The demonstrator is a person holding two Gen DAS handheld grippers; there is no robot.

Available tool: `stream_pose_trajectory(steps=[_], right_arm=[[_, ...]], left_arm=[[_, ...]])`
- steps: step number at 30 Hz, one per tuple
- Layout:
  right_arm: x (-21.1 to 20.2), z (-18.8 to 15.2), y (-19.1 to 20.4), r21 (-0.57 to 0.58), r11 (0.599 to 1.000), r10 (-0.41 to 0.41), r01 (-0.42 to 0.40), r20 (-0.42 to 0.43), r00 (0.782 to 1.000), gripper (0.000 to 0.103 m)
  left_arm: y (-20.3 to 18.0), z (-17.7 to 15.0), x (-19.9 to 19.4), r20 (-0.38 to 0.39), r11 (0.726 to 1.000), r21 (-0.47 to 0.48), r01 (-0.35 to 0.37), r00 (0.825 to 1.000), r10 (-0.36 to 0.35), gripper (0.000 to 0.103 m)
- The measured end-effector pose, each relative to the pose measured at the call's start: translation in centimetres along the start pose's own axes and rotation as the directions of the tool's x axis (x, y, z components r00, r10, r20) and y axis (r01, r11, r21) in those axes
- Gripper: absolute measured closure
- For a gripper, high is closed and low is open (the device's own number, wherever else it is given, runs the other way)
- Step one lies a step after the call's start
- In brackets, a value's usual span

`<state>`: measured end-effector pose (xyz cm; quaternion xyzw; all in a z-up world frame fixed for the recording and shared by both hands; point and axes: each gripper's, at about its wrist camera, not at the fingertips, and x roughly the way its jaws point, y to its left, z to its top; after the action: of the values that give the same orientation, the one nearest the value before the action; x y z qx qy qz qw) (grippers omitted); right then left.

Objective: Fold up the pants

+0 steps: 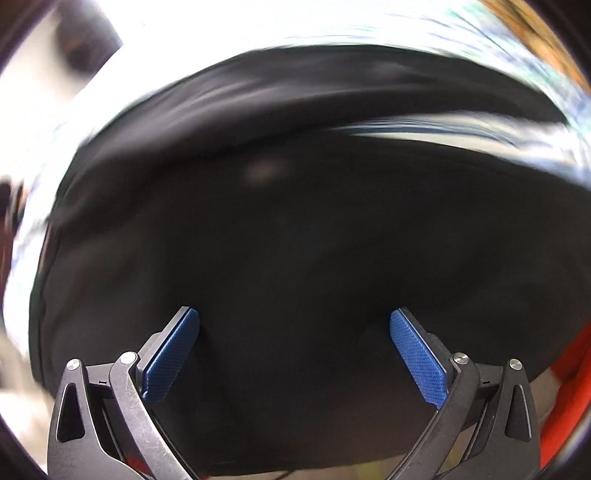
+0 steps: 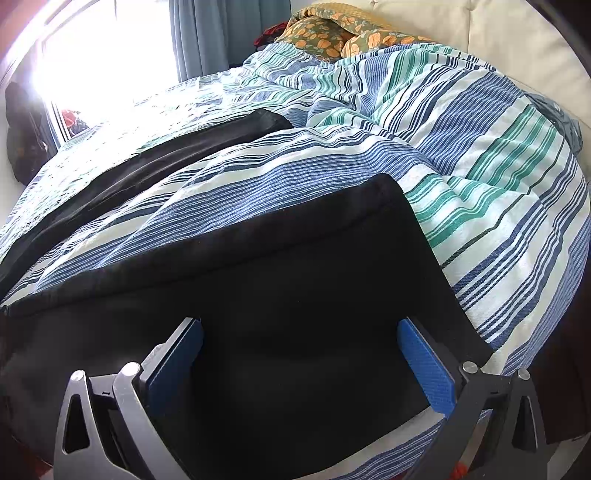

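Black pants (image 2: 288, 280) lie on a striped bed cover. Their wide near part fills the lower right wrist view, and one long leg (image 2: 147, 162) runs away to the upper left. My right gripper (image 2: 300, 326) is open just above the near edge of the fabric, its blue pads apart with cloth showing between them. In the blurred left wrist view the same black pants (image 1: 295, 229) fill most of the picture. My left gripper (image 1: 294, 317) is open over them, holding nothing.
The blue, green and white striped cover (image 2: 480, 155) is bunched up on the right. A flowered pillow (image 2: 332, 35) and a cream headboard (image 2: 524, 40) sit at the back. A bright window with curtains (image 2: 207, 33) is at the left. Something orange (image 1: 572, 376) shows at the left wrist view's right edge.
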<state>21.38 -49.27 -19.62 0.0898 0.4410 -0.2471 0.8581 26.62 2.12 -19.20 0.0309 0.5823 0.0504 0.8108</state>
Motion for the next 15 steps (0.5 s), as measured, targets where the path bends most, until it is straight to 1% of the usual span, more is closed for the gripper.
stream_pose_trajectory(steps=[1, 3, 4, 6, 7, 8, 10, 11, 12, 15], right_arm=[[0.0, 0.0, 0.0, 0.002, 1.0, -0.002, 0.002, 0.0, 1.0, 0.0], [0.0, 0.0, 0.1, 0.005, 1.0, -0.006, 0.006, 0.001, 1.0, 0.0], [0.0, 0.0, 0.1, 0.006, 1.0, -0.008, 0.008, 0.002, 1.0, 0.0], [0.1, 0.0, 0.1, 0.006, 1.0, -0.012, 0.012, 0.003, 1.0, 0.0], [0.1, 0.1, 0.1, 0.005, 1.0, -0.013, 0.013, 0.004, 1.0, 0.0], [0.1, 0.1, 0.1, 0.005, 1.0, -0.014, 0.014, 0.004, 1.0, 0.0], [0.2, 0.1, 0.1, 0.004, 1.0, -0.016, 0.016, 0.005, 1.0, 0.0], [0.2, 0.1, 0.1, 0.004, 1.0, -0.016, 0.016, 0.006, 1.0, 0.0], [0.2, 0.1, 0.1, 0.003, 1.0, -0.017, 0.017, 0.007, 1.0, 0.0], [0.1, 0.0, 0.2, 0.0, 1.0, -0.021, 0.021, 0.009, 1.0, 0.0]], left_arm=[[1.7, -0.2, 0.1, -0.006, 0.999, -0.046, -0.004, 1.0, 0.004, 0.0], [5.4, -0.6, 0.3, -0.031, 0.987, -0.145, -0.07, 0.997, 0.066, 0.0], [6.6, -0.7, 0.4, -0.035, 0.98, -0.18, -0.083, 0.996, 0.078, 0.0], [8.6, -0.9, 0.4, -0.032, 0.966, -0.251, -0.069, 0.998, 0.063, 0.0], [9.0, -0.8, 0.4, -0.03, 0.962, -0.268, -0.059, 0.998, 0.053, 0.0], [9.0, -0.7, 0.3, -0.028, 0.96, -0.272, -0.064, 0.998, 0.059, 0.0], [8.3, -0.3, 0.0, -0.027, 0.958, -0.265, -0.111, 0.994, 0.107, 0.0], [8.1, -0.1, -0.1, -0.017, 0.957, -0.263, -0.122, 0.992, 0.121, 0.001], [7.7, 0.5, -0.6, 0.004, 0.958, -0.263, -0.114, 0.993, 0.119, 0.001], [6.7, 3.6, -2.3, 0.1, 0.96, -0.278, -0.042, 0.992, 0.072, 0.001]])
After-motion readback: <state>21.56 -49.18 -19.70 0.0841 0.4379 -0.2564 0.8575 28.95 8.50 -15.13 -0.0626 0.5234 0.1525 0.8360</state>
